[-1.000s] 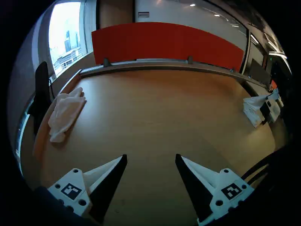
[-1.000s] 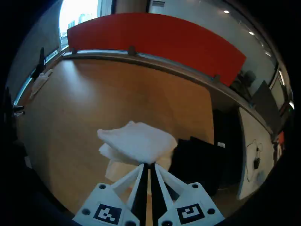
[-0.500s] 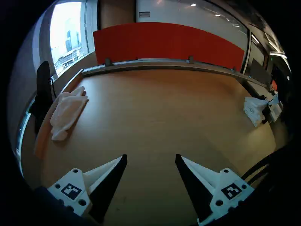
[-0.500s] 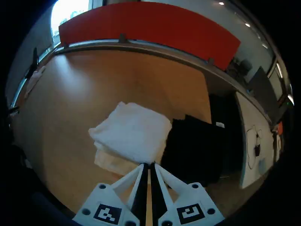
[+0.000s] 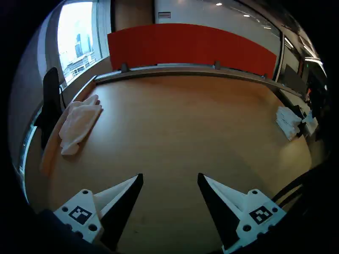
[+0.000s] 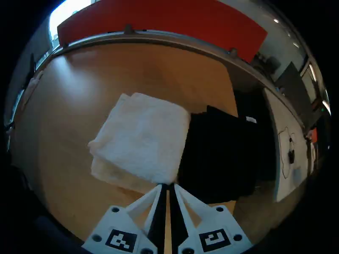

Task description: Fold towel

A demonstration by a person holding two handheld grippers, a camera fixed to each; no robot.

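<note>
Towel [image 6: 144,135], folded, lies flat atop a beige one [image 6: 111,175] by the counter's [image 6: 84,76] right edge. Right tongs [image 6: 168,188] are clamped on its near edge, apparently setting it on the stack. Left tongs [image 5: 169,178] are apart, idle over bare counter. Crumpled towel [image 5: 78,122] lies at the far left edge.

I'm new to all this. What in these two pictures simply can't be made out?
- Right gripper view: whether the right gripper is pinching the folded towel. Its closed tips cover the towel's near edge.
- Right gripper view: what the black thing beside the folded towel is. It is too dark to show detail.
- Left gripper view: how many cloths make up the crumpled pile. It is far off and small.
</note>
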